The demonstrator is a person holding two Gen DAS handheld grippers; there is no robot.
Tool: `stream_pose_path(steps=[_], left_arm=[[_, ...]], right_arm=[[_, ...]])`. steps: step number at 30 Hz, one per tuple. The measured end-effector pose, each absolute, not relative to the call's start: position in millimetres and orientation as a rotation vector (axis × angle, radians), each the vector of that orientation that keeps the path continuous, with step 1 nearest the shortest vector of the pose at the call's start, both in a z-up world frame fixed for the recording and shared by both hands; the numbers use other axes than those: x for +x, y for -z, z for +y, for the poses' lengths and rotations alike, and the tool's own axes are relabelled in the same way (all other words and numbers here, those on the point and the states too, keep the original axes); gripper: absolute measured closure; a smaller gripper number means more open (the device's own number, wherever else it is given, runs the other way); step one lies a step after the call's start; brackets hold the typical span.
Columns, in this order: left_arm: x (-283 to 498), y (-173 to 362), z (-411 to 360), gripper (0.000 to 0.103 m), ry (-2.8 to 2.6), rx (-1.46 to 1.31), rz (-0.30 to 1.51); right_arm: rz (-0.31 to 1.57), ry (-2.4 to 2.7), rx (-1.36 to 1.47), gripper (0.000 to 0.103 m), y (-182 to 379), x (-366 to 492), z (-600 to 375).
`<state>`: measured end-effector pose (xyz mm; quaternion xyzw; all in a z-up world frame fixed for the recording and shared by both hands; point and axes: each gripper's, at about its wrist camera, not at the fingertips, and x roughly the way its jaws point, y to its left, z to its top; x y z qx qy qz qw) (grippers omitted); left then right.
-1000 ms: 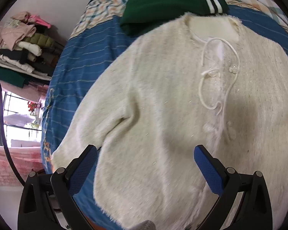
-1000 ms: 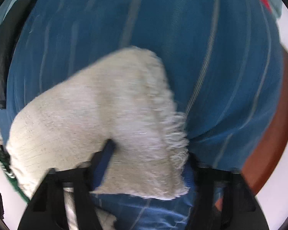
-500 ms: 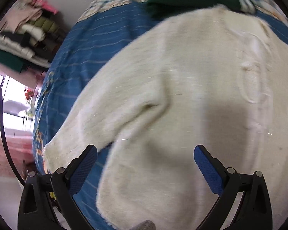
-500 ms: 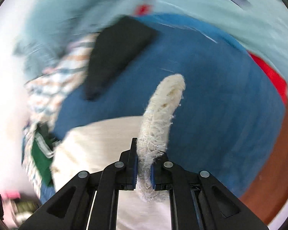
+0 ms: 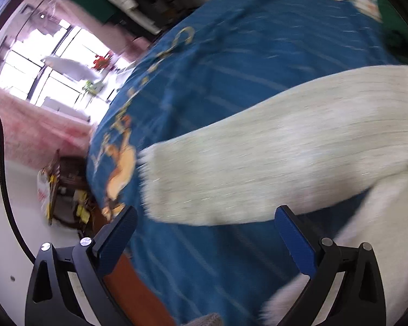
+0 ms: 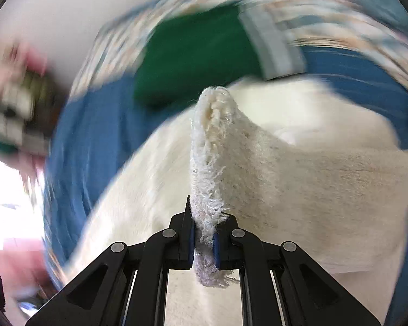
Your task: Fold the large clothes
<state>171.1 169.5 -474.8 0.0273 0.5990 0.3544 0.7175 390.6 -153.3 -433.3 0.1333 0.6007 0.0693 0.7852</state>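
Cream fuzzy knit cardigan [image 6: 299, 179] lies on the blue striped bedspread [image 5: 231, 54]; my right gripper [image 6: 204, 240] pinches its cuff, left gripper [image 5: 206, 233] spread empty. I should lay the sleeve flat across the body.

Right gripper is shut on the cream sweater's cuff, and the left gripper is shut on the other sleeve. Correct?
Partly. The left wrist view shows the left gripper open, holding nothing, above the cream sweater. The right gripper is shut on the cuff.
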Motion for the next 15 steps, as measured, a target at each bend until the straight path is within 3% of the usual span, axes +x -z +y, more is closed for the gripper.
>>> stream_pose_path(steps=[5,8,10,12,15], left_arm=[[142.3,490.1,202.1,0.0,-0.842,0.021,1.376],[132.3,501.9,216.8,0.0,-0.848,-0.052,1.415],[126.1,503.3,226.9,0.0,-0.841,-0.153,1.425],[118.6,503.7,238.7,0.0,-0.829,-0.271,1.421],[107.0,509.9,256.1,0.001,-0.787,-0.503,1.398]], right_arm=[[1.385,-0.236,-0.005,0.093,496.9,385.2,-39.0],[1.424,-0.251,-0.147,0.083,517.4,375.9,-16.5],[1.442,-0.316,-0.047,0.07,507.6,362.9,-28.7],[1.43,-0.373,0.156,0.034,487.1,353.6,-57.7],[1.398,-0.319,0.315,0.032,462.7,332.3,-108.2]])
